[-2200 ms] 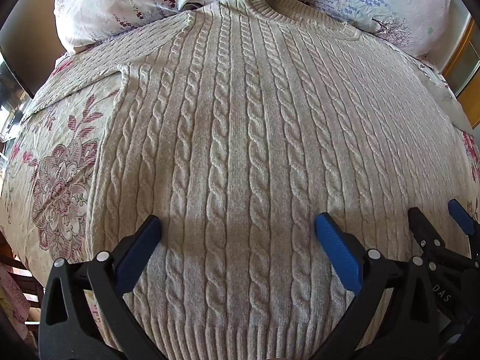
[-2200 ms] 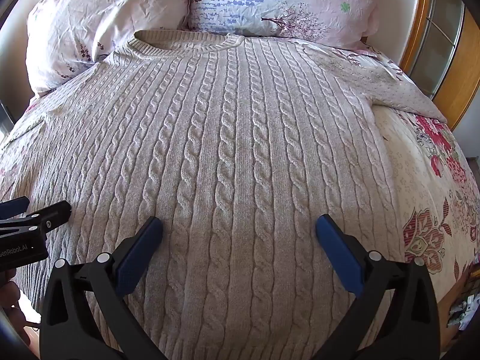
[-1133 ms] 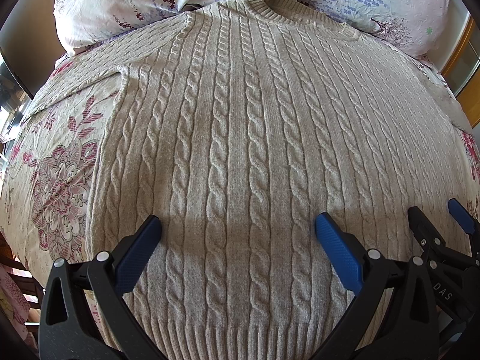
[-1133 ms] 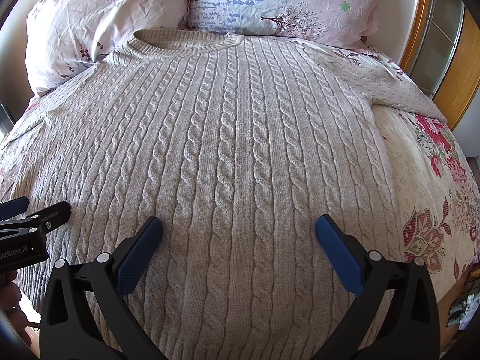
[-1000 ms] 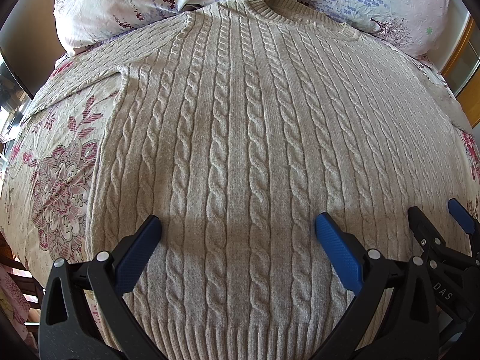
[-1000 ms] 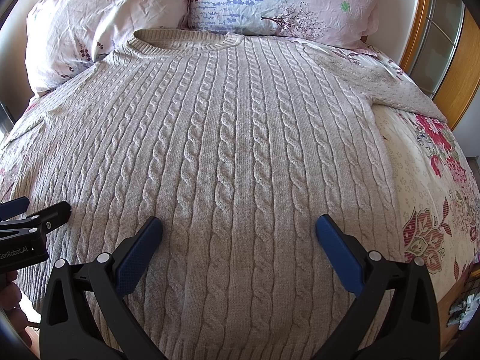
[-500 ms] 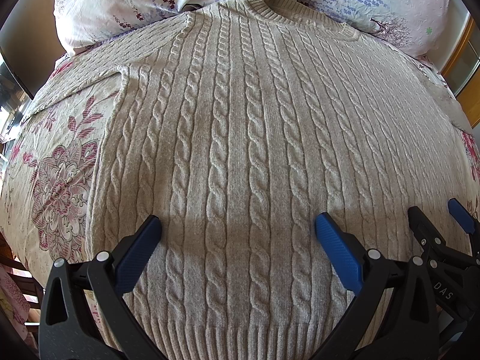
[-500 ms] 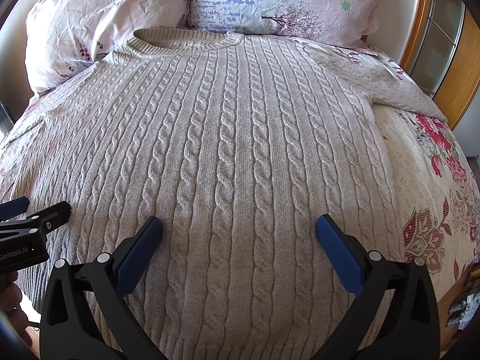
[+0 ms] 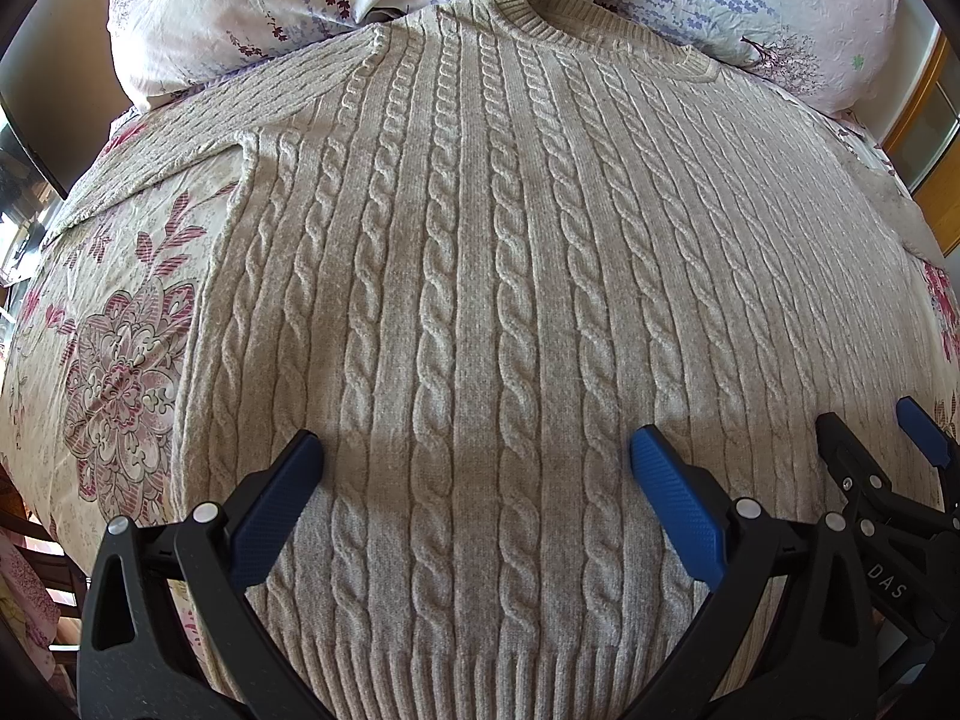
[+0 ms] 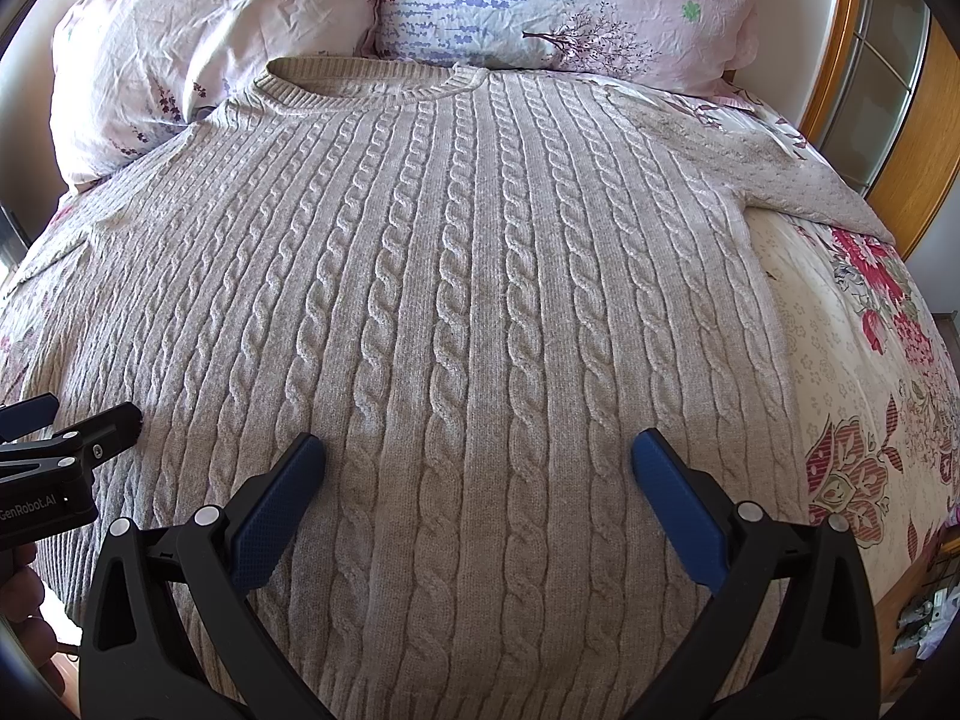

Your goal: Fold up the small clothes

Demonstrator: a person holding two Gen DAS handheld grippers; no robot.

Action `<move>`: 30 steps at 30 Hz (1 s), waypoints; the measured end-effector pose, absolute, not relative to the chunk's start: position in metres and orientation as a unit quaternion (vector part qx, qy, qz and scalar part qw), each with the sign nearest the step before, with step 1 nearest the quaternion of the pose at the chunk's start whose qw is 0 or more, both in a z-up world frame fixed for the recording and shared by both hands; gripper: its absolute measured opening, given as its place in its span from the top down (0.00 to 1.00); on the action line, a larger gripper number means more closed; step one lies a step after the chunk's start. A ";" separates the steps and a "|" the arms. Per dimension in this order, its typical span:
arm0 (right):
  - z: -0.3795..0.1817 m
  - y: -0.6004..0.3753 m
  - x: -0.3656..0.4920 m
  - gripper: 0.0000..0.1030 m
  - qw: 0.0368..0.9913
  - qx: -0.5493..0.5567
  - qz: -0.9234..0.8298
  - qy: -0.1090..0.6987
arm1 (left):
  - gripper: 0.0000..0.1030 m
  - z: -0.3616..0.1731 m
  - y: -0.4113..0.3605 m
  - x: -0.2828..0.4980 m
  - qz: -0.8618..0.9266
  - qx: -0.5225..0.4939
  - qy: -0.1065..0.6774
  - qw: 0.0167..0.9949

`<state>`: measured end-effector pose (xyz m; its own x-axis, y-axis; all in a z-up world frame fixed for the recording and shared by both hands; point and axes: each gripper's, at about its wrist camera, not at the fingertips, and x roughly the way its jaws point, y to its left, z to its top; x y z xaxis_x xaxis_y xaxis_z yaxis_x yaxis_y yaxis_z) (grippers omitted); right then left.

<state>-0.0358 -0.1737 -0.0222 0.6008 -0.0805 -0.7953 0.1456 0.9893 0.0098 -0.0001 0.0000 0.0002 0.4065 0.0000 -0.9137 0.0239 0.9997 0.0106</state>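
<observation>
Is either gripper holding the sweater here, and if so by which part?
Nothing is held. The left gripper and right gripper are both open above the sweater, near its hem, with no fabric between their fingers.

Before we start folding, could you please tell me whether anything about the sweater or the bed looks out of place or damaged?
Nothing stands out. The beige cable-knit sweater lies flat, front up, on the floral bedsheet, collar toward the two floral pillows, sleeves spread sideways. No holes or stains show. Both hand-held grippers, left and right, hover open near the hem.

Bedroom: floral bedspread [image 10: 864, 360], pillows [image 10: 558, 6]
</observation>
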 end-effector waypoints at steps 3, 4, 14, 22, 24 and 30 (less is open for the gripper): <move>-0.022 -0.174 -0.036 0.01 0.894 0.037 -0.063 0.442 | 0.02 0.000 0.000 0.000 -0.007 0.011 0.545 0.839; -0.022 -0.174 -0.036 0.01 0.894 0.037 -0.063 0.442 | 0.02 0.000 0.000 0.000 -0.007 0.011 0.545 0.839; -0.022 -0.174 -0.036 0.01 0.894 0.037 -0.063 0.443 | 0.02 0.000 0.000 0.000 -0.007 0.011 0.545 0.839; -0.022 -0.173 -0.035 0.01 0.893 0.037 -0.063 0.444 | 0.02 0.000 0.000 0.000 -0.007 0.011 0.545 0.839; -0.023 -0.172 -0.037 0.01 0.892 0.037 -0.062 0.446 | 0.02 0.000 0.000 0.000 -0.007 0.011 0.545 0.839; -0.025 -0.170 -0.034 0.01 0.890 0.038 -0.058 0.451 | 0.02 0.000 0.000 0.000 -0.007 0.011 0.545 0.839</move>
<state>-0.0340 -0.1701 -0.0252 0.5859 -0.0688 -0.8074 0.1368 0.9905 0.0148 -0.0001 0.0000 0.0002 0.4066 0.0000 -0.9136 0.0240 0.9997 0.0106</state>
